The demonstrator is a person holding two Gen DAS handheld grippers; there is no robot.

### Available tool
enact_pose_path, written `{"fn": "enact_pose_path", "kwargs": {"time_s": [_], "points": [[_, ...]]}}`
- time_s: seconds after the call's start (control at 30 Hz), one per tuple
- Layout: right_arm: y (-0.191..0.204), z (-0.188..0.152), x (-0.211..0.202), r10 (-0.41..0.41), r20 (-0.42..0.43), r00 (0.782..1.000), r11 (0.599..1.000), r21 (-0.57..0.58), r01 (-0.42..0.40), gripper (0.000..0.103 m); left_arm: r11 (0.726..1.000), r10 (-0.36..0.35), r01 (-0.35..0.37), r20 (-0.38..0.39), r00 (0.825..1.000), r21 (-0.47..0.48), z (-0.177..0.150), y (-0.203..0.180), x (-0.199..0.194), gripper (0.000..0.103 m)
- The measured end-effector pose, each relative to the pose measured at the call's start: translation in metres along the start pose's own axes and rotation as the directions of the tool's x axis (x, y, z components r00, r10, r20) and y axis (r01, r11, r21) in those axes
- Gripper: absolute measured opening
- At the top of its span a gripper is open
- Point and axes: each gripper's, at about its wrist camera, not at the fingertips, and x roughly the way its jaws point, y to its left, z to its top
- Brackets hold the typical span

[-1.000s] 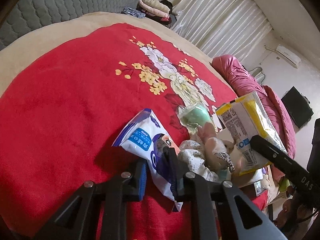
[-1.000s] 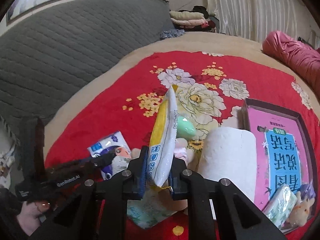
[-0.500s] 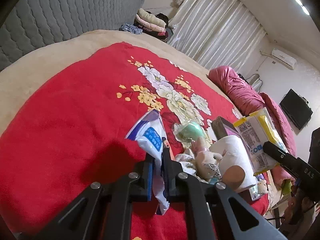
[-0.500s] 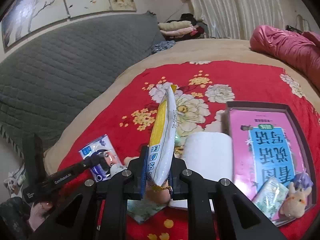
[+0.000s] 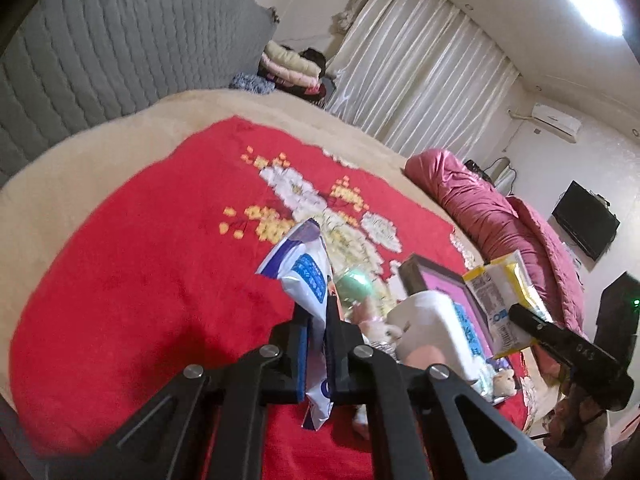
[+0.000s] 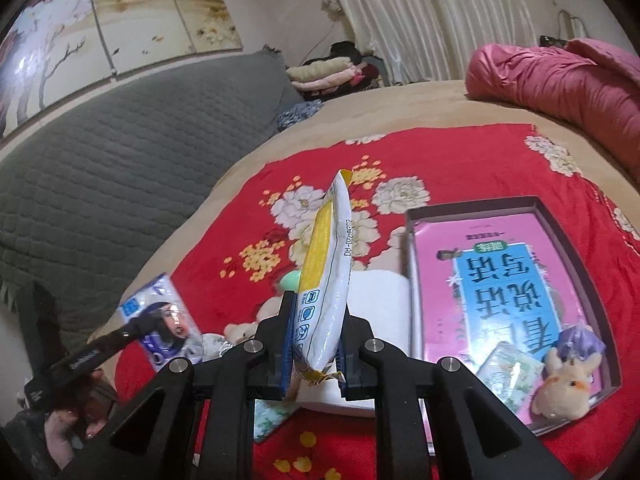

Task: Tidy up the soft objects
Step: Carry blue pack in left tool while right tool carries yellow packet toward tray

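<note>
A: What do you see from the left wrist?

B: The left gripper (image 5: 317, 334) has its two jaws squeezed tight on a white and blue pack (image 5: 307, 280). The pack stands up between the jaws, up off the red blanket (image 5: 132, 280). Its bottom end hangs out below them.

A: What is behind it?

B: A green soft ball (image 5: 354, 284) is just past the pack. Next to it stands a white paper roll (image 5: 430, 326). A small cream plush (image 5: 378, 326) lies beside the roll. Behind the roll is a dark box (image 5: 414, 270) with a pink book in it. On the right, the right gripper (image 5: 520, 314) holds a yellow and white pack (image 5: 502, 292) up in the air, above the box.

A: And from the right wrist?

B: The right gripper (image 6: 314, 346) has its jaws shut on the yellow and white pack (image 6: 328, 276). The pack stands on its edge and points up and away. The paper roll (image 6: 380, 292) sits right behind it.

A: Where is the box?

B: The box (image 6: 596, 284) is on the right on the blanket (image 6: 460, 152). Inside are the pink book (image 6: 480, 300), a little bunny toy (image 6: 566, 386), a purple toy (image 6: 580, 338) and a small green tissue pack (image 6: 508, 372). They lie on the book, at its near end.

A: And the other pack?

B: On the left, the left gripper (image 6: 138, 326) grips the white and blue pack (image 6: 168, 320). It is well apart from the box.
</note>
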Motion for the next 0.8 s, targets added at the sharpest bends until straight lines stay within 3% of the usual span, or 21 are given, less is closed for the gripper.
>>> {"fn": "enact_pose_path", "kwargs": {"time_s": [0.23, 0.43, 0.8], "points": [[-0.029, 0.0, -0.023, -0.035, 0.047, 0.998, 0.997, 0.063, 0.032, 0.017, 0.998, -0.038, 0.036, 0.038, 0.999, 0.048, 0.012, -0.033, -0.02, 0.007], [-0.056, -0.004, -0.036, -0.062, 0.066, 0.996, 0.991, 0.125, 0.054, 0.017, 0.996, -0.058, 0.057, 0.015, 0.998, 0.074, 0.011, -0.057, -0.015, 0.007], [-0.099, -0.009, -0.06, -0.132, 0.107, 0.985, 0.972, 0.207, 0.108, 0.017, 0.965, -0.2, 0.209, -0.067, 0.977, 0.161, 0.004, -0.141, 0.008, 0.007]]}}
